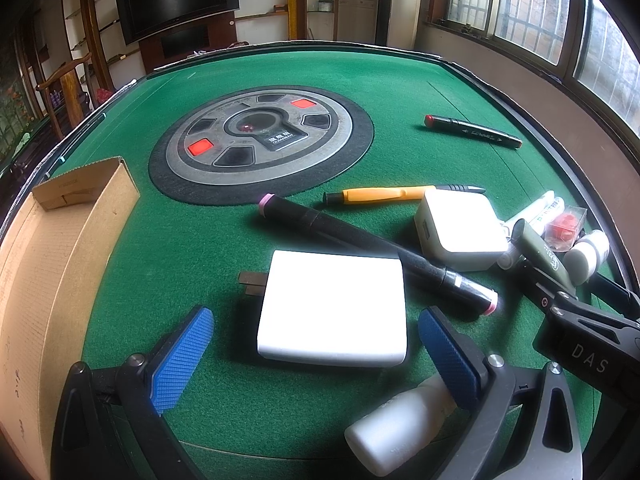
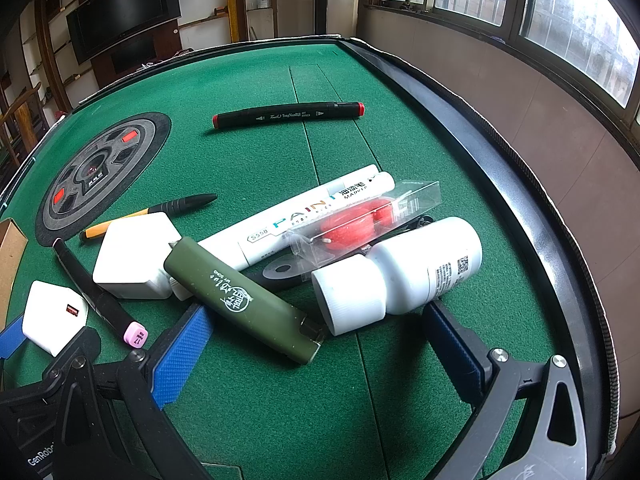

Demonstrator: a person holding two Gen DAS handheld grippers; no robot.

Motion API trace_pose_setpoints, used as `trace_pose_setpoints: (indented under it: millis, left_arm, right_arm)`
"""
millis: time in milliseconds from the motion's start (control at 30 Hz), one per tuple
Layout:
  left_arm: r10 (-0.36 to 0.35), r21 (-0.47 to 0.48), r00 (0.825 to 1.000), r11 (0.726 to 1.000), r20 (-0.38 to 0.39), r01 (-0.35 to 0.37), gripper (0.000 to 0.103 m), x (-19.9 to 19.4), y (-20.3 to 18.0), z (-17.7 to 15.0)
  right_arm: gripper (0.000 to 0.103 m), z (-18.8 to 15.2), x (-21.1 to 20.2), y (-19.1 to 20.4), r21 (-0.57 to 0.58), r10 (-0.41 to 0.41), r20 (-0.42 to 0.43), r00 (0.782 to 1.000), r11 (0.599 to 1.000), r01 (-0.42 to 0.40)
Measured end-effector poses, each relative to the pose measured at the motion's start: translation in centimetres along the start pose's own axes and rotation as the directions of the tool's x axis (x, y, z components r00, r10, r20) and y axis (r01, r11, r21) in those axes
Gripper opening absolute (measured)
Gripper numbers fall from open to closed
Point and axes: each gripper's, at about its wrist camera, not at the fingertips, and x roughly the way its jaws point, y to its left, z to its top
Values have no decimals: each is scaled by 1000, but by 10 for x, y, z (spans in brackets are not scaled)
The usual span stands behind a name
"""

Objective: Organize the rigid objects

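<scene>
- Left tongs (image 1: 314,354): blue pads wide apart, empty, hovering low over the green table (image 1: 200,240); flat white charger (image 1: 334,306) lies between and just past the pads, not touched.
- Charger prongs point left, toward the cardboard box (image 1: 60,248) at the table's left edge.
- Black marker with pink caps (image 1: 376,254) lies diagonally, its near end just right of the flat charger's far corner; it passes close beside the white cube adapter (image 1: 460,230).
- Orange-and-black pen (image 1: 400,194) lies beyond the cube adapter; black marker with red caps (image 2: 288,114) sits alone, far side, well apart from the pile.
- Small white bottle (image 1: 400,428) lies on its side at the near edge, partly behind the left tongs' right pad.
- Right tongs (image 2: 316,354): pads apart, nothing clamped; near ends of the olive-green lighter (image 2: 244,296) and the white pill bottle (image 2: 400,272) lie between the pads, contact not clear.
- Behind those: white paint marker (image 2: 304,216) and a clear case with red pieces (image 2: 360,216), stacked against each other in the pile.
- Round control hub (image 1: 260,136) sits at the table centre.
</scene>
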Motion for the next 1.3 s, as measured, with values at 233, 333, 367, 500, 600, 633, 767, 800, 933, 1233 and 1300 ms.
trace_pose_setpoints:
  millis: [233,333,367,500,600,633,767,800,933,1233,1300]
  left_arm:
    - [0,0,1000,1000,0,0,102,0,0,0]
    - [0,0,1000,1000,0,0,102,0,0,0]
    - [0,0,1000,1000,0,0,102,0,0,0]
    - [0,0,1000,1000,0,0,102,0,0,0]
    - [0,0,1000,1000,0,0,102,0,0,0]
    - [1,0,1000,1000,0,-1,102,0,0,0]
    - [1,0,1000,1000,0,-1,102,0,0,0]
    - [1,0,1000,1000,0,-1,102,0,0,0]
    - [1,-1,1000,1000,0,-1,102,0,0,0]
    - [1,0,1000,1000,0,-1,102,0,0,0]
    - [1,0,1000,1000,0,-1,102,0,0,0]
  right_arm:
    - [103,0,0,0,0,0,0,1000,1000,0]
    - [103,0,0,0,0,0,0,1000,1000,0]
    - [103,0,1,1,0,0,0,1000,1000,0]
    - [103,0,2,2,0,0,0,1000,1000,0]
    - [103,1,3,2,0,0,0,1000,1000,0]
    - [103,1,3,3,0,0,0,1000,1000,0]
    - [103,1,3,3,0,0,0,1000,1000,0]
    - [103,1,3,3,0,0,0,1000,1000,0]
    - [103,1,3,3,0,0,0,1000,1000,0]
    - [103,1,2,2,0,0,0,1000,1000,0]
    - [103,1,2,2,0,0,0,1000,1000,0]
